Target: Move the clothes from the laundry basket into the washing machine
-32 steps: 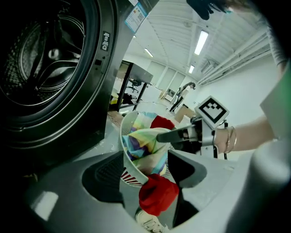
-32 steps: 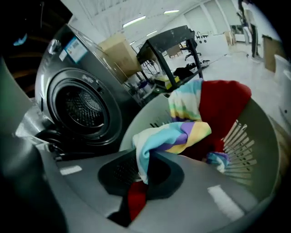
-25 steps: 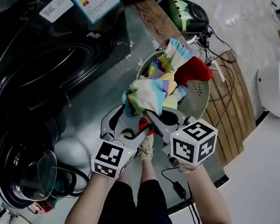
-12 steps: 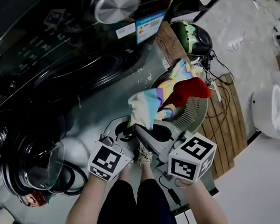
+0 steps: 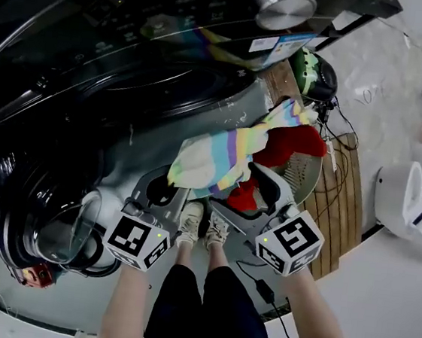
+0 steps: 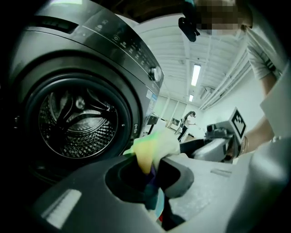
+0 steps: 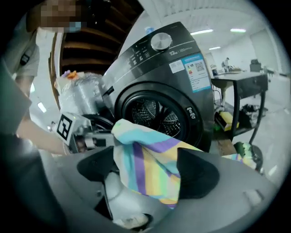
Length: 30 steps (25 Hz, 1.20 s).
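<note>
Striped cloth (image 5: 216, 161) is stretched in the head view in front of the dark washing machine (image 5: 168, 84). Its far end reaches to the laundry basket (image 5: 301, 173), where a red garment (image 5: 293, 143) lies. The left gripper (image 5: 172, 187) is at its near end, and the right gripper (image 5: 249, 184) is just beside it. In the left gripper view, the jaws are clamped on the cloth, with the open drum (image 6: 75, 120) behind. In the right gripper view, the jaws have just been opening and stand apart, and the cloth lies draped between them.
</note>
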Motion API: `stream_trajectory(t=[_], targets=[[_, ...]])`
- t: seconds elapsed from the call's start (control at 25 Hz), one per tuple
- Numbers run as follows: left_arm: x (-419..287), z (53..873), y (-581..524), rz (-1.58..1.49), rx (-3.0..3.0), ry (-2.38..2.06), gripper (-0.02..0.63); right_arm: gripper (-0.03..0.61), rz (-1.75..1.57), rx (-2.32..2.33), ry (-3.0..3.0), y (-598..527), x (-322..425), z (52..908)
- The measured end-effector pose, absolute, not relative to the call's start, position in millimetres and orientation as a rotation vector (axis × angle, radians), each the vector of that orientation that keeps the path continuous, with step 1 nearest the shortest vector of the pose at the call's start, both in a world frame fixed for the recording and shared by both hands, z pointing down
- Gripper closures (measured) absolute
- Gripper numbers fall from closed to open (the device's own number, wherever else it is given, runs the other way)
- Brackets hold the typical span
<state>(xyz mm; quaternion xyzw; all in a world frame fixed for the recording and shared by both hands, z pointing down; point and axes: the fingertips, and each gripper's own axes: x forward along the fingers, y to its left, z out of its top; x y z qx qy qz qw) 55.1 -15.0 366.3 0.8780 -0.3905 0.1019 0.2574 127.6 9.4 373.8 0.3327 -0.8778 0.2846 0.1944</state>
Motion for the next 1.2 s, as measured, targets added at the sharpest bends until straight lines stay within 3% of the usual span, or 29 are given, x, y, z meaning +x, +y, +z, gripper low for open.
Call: stream_trajectory(t=[0.08,0.2,0.36,0.52,0.64,0.8,0.88,1.04,1.2], targets=[[42.2,367.2,-14.4,0.232,2.351,-1.095,0.568,0.053,0.648,0.886,-2.394,5.1,128.1,400.1],[31.3,364.2,-13.1,0.207,2.372,-1.097,0.568,-0.014,0.476,0.792,-2.334,-8.8,114.7,437.2],[23.8,359.7,-11.1,0.197,2.391,-1.098,0.568,-0.031,0.343,0.703,-2.23,-30.4,103.3,482.8],[18.0,364.8,-8.5,0.185,2.377,-1.1,0.568,-0.031,0.434,0.733,-2.212,-49.8,101.1,510.8],[13.6,373.6,-7.4,0.179,2.356,-1.102,0.568,0.107,0.538,0.743,-2.21,-52.6,100.4,525.3],[7.1,386.5,-8.2,0.174,2.334,-1.109,0.568,0.408,0.714,0.764,-2.2,-45.6,95.0,527.5],[7.3,389.2,-11.2,0.155,2.321,-1.126,0.568,0.495,0.716,0.808,-2.191,-45.1,97.5,519.4],[4.8,398.6,-17.8,0.131,2.292,-1.144,0.544,0.511,0.759,0.96,-2.218,-50.4,104.4,491.8],[-3.1,415.8,-19.5,0.162,2.245,-1.136,0.452,0.512,0.755,1.076,-2.291,-60.0,106.6,450.5]])
